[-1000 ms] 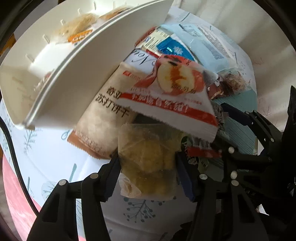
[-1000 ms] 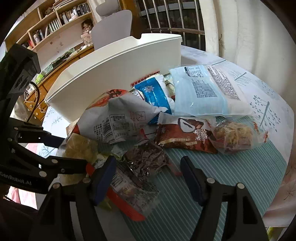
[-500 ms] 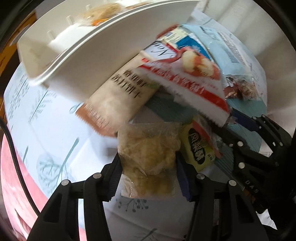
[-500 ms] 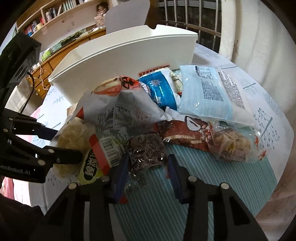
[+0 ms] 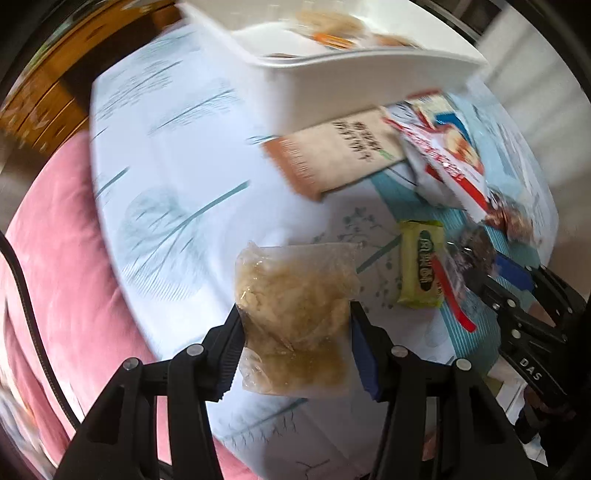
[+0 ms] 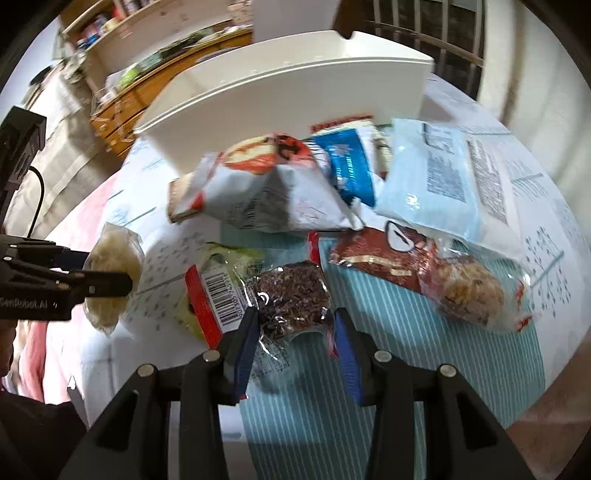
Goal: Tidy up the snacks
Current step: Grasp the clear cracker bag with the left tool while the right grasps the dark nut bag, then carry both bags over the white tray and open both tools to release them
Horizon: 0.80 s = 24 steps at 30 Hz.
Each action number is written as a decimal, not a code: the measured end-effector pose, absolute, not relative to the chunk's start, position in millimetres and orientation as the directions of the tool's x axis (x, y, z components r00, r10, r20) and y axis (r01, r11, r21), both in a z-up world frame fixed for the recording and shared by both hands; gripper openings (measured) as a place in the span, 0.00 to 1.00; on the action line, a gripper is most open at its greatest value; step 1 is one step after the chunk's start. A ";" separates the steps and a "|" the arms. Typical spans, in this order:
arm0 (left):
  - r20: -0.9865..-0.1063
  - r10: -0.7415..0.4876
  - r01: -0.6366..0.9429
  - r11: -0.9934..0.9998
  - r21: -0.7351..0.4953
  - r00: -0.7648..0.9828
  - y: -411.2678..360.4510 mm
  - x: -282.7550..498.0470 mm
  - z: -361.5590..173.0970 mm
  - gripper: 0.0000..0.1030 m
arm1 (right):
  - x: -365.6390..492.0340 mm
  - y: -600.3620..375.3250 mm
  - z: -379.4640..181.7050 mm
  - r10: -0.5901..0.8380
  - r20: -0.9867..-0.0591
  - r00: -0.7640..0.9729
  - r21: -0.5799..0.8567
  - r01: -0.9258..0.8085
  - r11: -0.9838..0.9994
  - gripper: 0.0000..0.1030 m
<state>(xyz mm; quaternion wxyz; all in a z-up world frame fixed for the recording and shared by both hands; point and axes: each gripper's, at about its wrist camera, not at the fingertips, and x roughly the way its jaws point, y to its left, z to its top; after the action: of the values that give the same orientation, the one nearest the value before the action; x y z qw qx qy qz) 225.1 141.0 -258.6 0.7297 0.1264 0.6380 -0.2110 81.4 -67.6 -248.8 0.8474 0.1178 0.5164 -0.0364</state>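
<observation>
My left gripper (image 5: 295, 314) is shut on a clear bag of pale yellow puffed snack (image 5: 295, 306), held just above the tablecloth; the same bag (image 6: 110, 277) shows at the left of the right wrist view. My right gripper (image 6: 293, 317) is shut on a clear packet of dark brown snack (image 6: 291, 299) lying on the striped teal mat. A yellow-green packet (image 5: 421, 273) lies between the two. The white organizer bin (image 6: 295, 99) stands behind the heap, with snacks inside it (image 5: 332, 26).
Against the bin lie a beige cracker pack (image 5: 340, 155), a white-red apple bag (image 6: 266, 184), a blue packet (image 6: 347, 166), a light blue bag (image 6: 447, 181), a dark red packet (image 6: 384, 254) and a clear bag of brownish snack (image 6: 469, 291). A pink surface (image 5: 55, 258) borders the table's left edge.
My left gripper carried the puffed snack bag away from the heap to the left, and its view rolled. My right gripper closed onto the dark snack packet.
</observation>
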 end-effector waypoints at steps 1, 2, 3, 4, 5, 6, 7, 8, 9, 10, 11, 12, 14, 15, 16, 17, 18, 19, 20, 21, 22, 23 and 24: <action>-0.985 -0.142 0.443 0.893 -0.083 0.101 147.0 221.6 -257.4 0.50 | 81.3 -68.0 -246.6 0.072 -0.882 0.466 0.164 0.162 0.973 0.39; -0.985 -0.137 0.414 0.907 -0.082 0.104 148.8 217.2 -256.1 0.50 | 81.1 -68.4 -244.5 0.084 -0.880 0.467 0.167 0.140 0.976 0.39; -0.985 -0.134 0.379 0.922 -0.083 0.109 156.4 210.8 -255.2 0.50 | 81.0 -69.5 -242.1 0.097 -0.879 0.467 0.169 0.116 0.979 0.39; -0.985 -0.129 0.341 0.936 -0.082 0.116 164.0 203.8 -254.2 0.50 | 81.0 -70.3 -239.5 0.111 -0.876 0.469 0.173 0.092 0.981 0.39; -0.985 -0.122 0.315 0.946 -0.079 0.121 168.3 199.9 -253.6 0.50 | 81.4 -71.3 -237.1 0.125 -0.873 0.472 0.179 0.070 0.981 0.39; -0.986 -0.106 0.270 0.960 -0.068 0.128 175.2 190.0 -252.6 0.50 | 82.6 -72.0 -234.0 0.144 -0.867 0.477 0.185 0.040 0.982 0.39; -0.987 -0.095 0.237 0.969 -0.062 0.133 180.1 183.5 -251.7 0.50 | 83.0 -73.3 -231.4 0.158 -0.863 0.479 0.190 0.018 0.982 0.39; -0.987 -0.088 0.206 0.977 -0.058 0.135 185.4 177.6 -250.9 0.50 | 83.4 -74.8 -228.1 0.179 -0.858 0.481 0.195 -0.016 0.981 0.39; -0.987 -0.079 0.159 0.986 -0.056 0.140 190.9 167.6 -248.3 0.50 | 83.3 -75.8 -225.1 0.194 -0.854 0.482 0.198 -0.044 0.979 0.39; -0.986 -0.074 0.131 0.990 -0.055 0.147 193.8 160.5 -246.0 0.50 | 83.3 -77.4 -222.1 0.208 -0.850 0.484 0.200 -0.070 0.977 0.39; -0.986 -0.068 0.104 0.993 -0.052 0.154 197.9 154.2 -242.3 0.50 | 84.0 -78.8 -218.7 0.224 -0.845 0.485 0.203 -0.097 0.974 0.39; -0.984 -0.059 0.068 0.997 -0.048 0.165 196.2 144.6 -237.9 0.50 | 84.3 -81.7 -214.5 0.245 -0.840 0.484 0.206 -0.132 0.969 0.39; -0.982 -0.052 0.016 0.999 -0.050 0.184 193.6 128.9 -229.1 0.50 | 85.7 -87.9 -207.4 0.270 -0.835 0.479 0.208 -0.180 0.961 0.39; -0.980 -0.055 -0.005 0.998 -0.057 0.191 186.2 127.5 -225.6 0.50 | 85.3 -91.3 -203.0 0.282 -0.833 0.477 0.205 -0.209 0.956 0.39; -0.978 -0.063 -0.024 0.997 -0.069 0.200 183.3 123.2 -222.8 0.50 | 85.2 -94.9 -199.3 0.290 -0.830 0.476 0.201 -0.230 0.952 0.39; -0.975 -0.069 -0.045 0.996 -0.080 0.209 176.0 120.0 -219.2 0.50 | 85.1 -97.5 -196.6 0.296 -0.828 0.476 0.198 -0.246 0.949 0.39; -0.974 -0.070 -0.077 0.993 -0.088 0.217 166.4 115.6 -215.7 0.50 | 85.6 -102.5 -191.4 0.304 -0.826 0.475 0.194 -0.267 0.944 0.39; -0.973 -0.072 -0.091 0.991 -0.094 0.218 160.0 116.2 -212.4 0.50 | 85.6 -105.8 -188.2 0.307 -0.824 0.476 0.190 -0.279 0.941 0.39; -0.972 -0.077 -0.100 0.990 -0.101 0.221 155.9 114.2 -211.5 0.50 | 86.2 -109.8 -183.7 0.309 -0.822 0.479 0.186 -0.287 0.940 0.39; -0.970 -0.082 -0.100 0.989 -0.107 0.228 148.3 111.5 -206.5 0.50 | 86.4 -114.2 -178.8 0.313 -0.819 0.482 0.185 -0.294 0.938 0.39; -0.969 -0.081 -0.096 0.990 -0.106 0.234 142.8 110.5 -202.5 0.50 | 87.2 -119.0 -173.9 0.317 -0.815 0.486 0.185 -0.300 0.936 0.39; -0.967 -0.082 -0.092 0.990 -0.107 0.240 137.0 109.4 -198.4 0.50 | 87.5 -123.4 -170.1 0.319 -0.812 0.490 0.184 -0.303 0.935 0.39; -0.965 -0.086 -0.087 0.990 -0.110 0.246 130.3 108.9 -193.4 0.50 | 89.1 -128.8 -165.4 0.318 -0.808 0.496 0.180 -0.306 0.935 0.39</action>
<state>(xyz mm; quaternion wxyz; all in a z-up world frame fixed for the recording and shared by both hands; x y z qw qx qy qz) 108.9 130.3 -193.4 0.7863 -0.0703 0.6139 0.0004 89.1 -128.8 -165.4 0.8648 0.0065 0.4685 0.1805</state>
